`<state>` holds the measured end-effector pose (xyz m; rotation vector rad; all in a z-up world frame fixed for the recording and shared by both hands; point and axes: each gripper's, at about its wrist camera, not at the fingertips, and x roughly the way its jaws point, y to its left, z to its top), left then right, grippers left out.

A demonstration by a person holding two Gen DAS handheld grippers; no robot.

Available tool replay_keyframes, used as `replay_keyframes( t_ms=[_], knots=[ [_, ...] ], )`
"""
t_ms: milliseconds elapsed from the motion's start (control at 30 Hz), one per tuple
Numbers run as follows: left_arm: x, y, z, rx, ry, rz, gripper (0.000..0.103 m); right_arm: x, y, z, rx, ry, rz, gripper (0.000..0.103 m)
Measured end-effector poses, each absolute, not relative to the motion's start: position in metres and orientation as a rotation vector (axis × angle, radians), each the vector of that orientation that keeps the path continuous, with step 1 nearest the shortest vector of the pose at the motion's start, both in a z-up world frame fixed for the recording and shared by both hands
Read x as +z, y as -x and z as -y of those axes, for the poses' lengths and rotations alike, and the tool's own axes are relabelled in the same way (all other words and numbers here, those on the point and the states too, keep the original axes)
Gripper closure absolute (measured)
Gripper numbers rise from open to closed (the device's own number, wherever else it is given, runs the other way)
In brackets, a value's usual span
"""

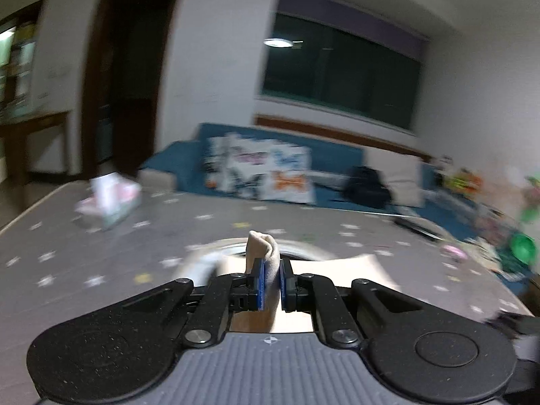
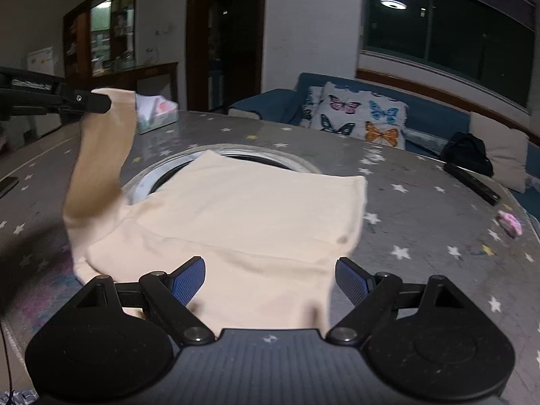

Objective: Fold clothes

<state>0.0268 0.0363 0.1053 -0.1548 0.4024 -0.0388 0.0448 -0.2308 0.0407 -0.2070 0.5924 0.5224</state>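
A cream garment (image 2: 243, 216) lies spread on the grey star-patterned table (image 2: 422, 209), partly over a round hole in the tabletop. My left gripper (image 1: 272, 276) is shut on a pinched fold of this cream garment (image 1: 261, 246), which sticks up between the blue pads. In the right wrist view the left gripper (image 2: 101, 103) holds that corner lifted at the upper left, with a strip of cloth hanging down from it. My right gripper (image 2: 270, 281) stands open just above the garment's near edge, its blue pads (image 2: 189, 281) wide apart and nothing pinched.
A tissue pack (image 2: 157, 111) sits at the table's far left. A dark remote (image 2: 472, 182) and a pink crumpled object (image 2: 511, 222) lie on the right. Beyond the table stands a blue sofa (image 2: 432, 114) with butterfly cushions (image 2: 357, 114). A phone (image 2: 8, 184) lies at the left edge.
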Motion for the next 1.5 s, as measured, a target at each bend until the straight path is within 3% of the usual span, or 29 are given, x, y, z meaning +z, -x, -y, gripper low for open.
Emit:
replay_keyframes(
  t_ms=[133,300,367,433,567,667,833,933,1200,1500],
  knots=[
    [0.104,-0.034,0.013,-0.170,0.113,-0.421,0.093,0.040,-0.047,0.251,0.471,0.171,-0.600,0.017],
    [0.081,-0.039,0.055,-0.294,0.039,-0.495,0.085,0.039,-0.047,0.271,0.424,0.143,-0.604,0.017],
    [0.071,-0.037,0.064,-0.319,0.000,-0.520,0.064,0.039,-0.048,0.277,0.408,0.131,-0.606,0.017],
    [0.062,-0.032,0.063,-0.317,-0.026,-0.530,0.052,0.039,-0.049,0.282,0.401,0.115,-0.612,0.018],
    [0.053,-0.022,0.042,-0.253,-0.038,-0.537,0.046,0.040,-0.051,0.285,0.418,0.071,-0.628,0.025],
    [0.048,-0.018,0.014,-0.170,-0.032,-0.549,0.044,0.038,-0.053,0.278,0.465,0.055,-0.646,0.031],
    [0.036,-0.012,-0.028,-0.031,-0.029,-0.595,0.042,0.024,-0.062,0.257,0.526,0.050,-0.709,0.052],
    [0.030,-0.009,-0.044,0.014,-0.021,-0.616,0.041,0.017,-0.070,0.248,0.528,0.044,-0.730,0.057],
    [0.020,-0.009,-0.053,0.037,-0.030,-0.646,0.041,0.008,-0.079,0.233,0.530,0.045,-0.745,0.097],
    [0.013,-0.018,-0.047,0.037,-0.088,-0.678,0.041,0.019,-0.070,0.231,0.480,0.107,-0.682,0.097]
  ],
)
